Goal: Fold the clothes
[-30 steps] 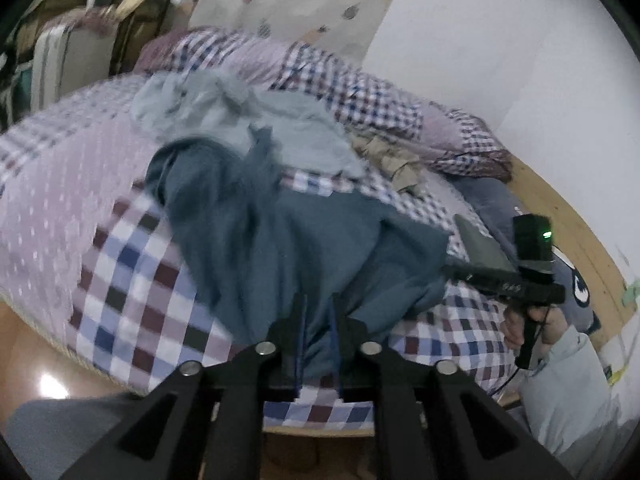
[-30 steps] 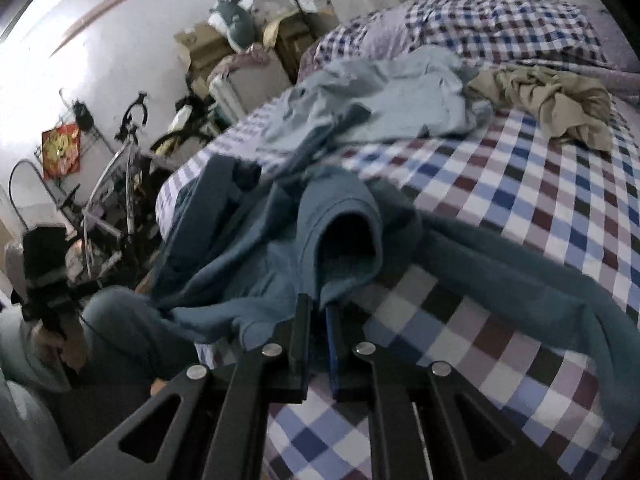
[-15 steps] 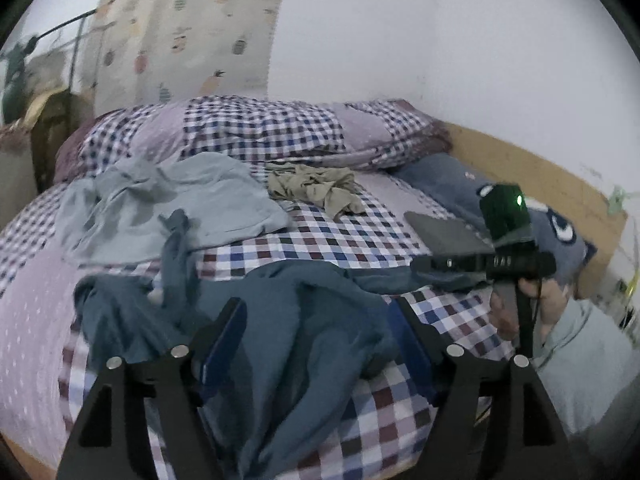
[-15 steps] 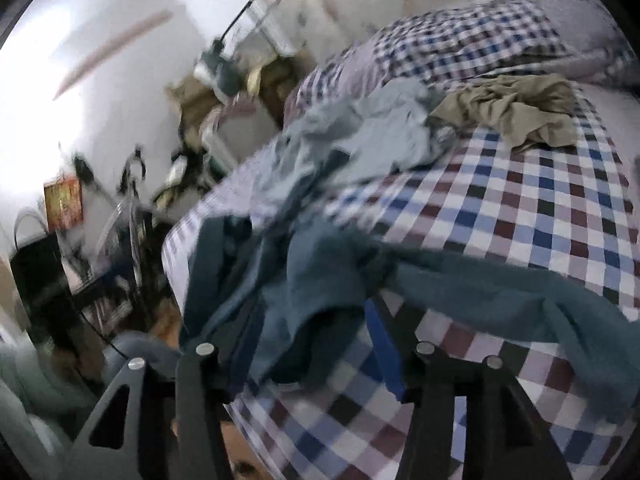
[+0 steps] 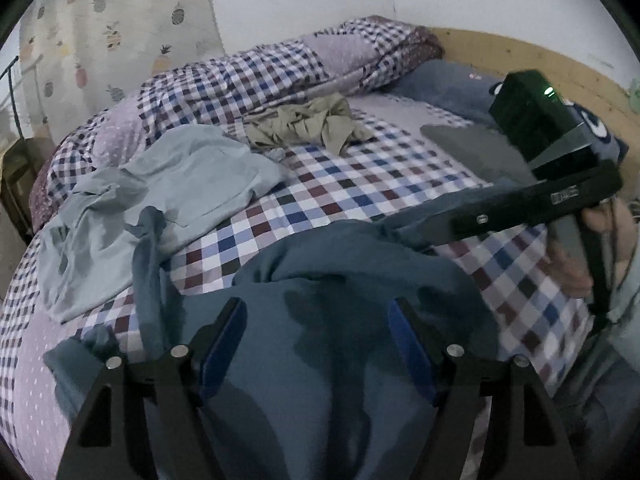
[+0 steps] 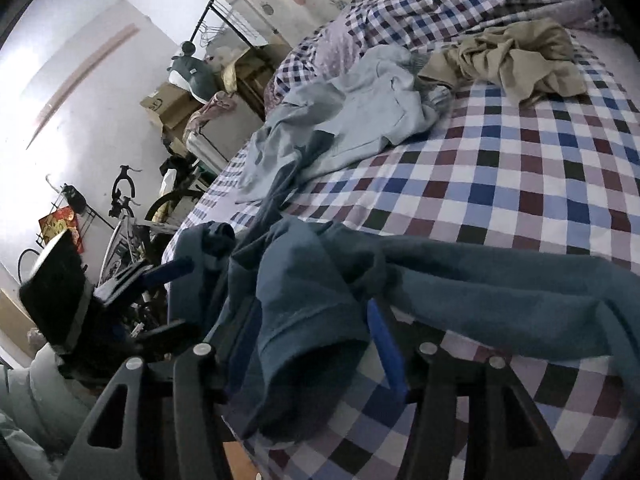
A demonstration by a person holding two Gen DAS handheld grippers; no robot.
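A dark blue garment [image 5: 328,312] lies crumpled at the near edge of the checked bed [image 5: 380,184]; it also shows in the right wrist view [image 6: 304,288]. My left gripper [image 5: 316,328] is open, jaws wide apart over the blue cloth, holding nothing. My right gripper [image 6: 316,336] is open, and a fold of the blue garment lies between its jaws. The right gripper also shows from the side in the left wrist view [image 5: 520,212]. The left gripper shows at the left of the right wrist view [image 6: 160,300].
A light blue shirt [image 5: 160,196] and a crumpled tan garment [image 5: 312,124] lie farther back on the bed. A folded checked quilt [image 5: 260,68] and a wooden headboard [image 5: 520,56] are at the far side. A bicycle [image 6: 128,220], boxes and a rack stand beside the bed.
Both grippers were shut on the blue garment a second ago and have opened. The garment has dropped onto the bed. Both cameras have tilted up and closer to the bed.
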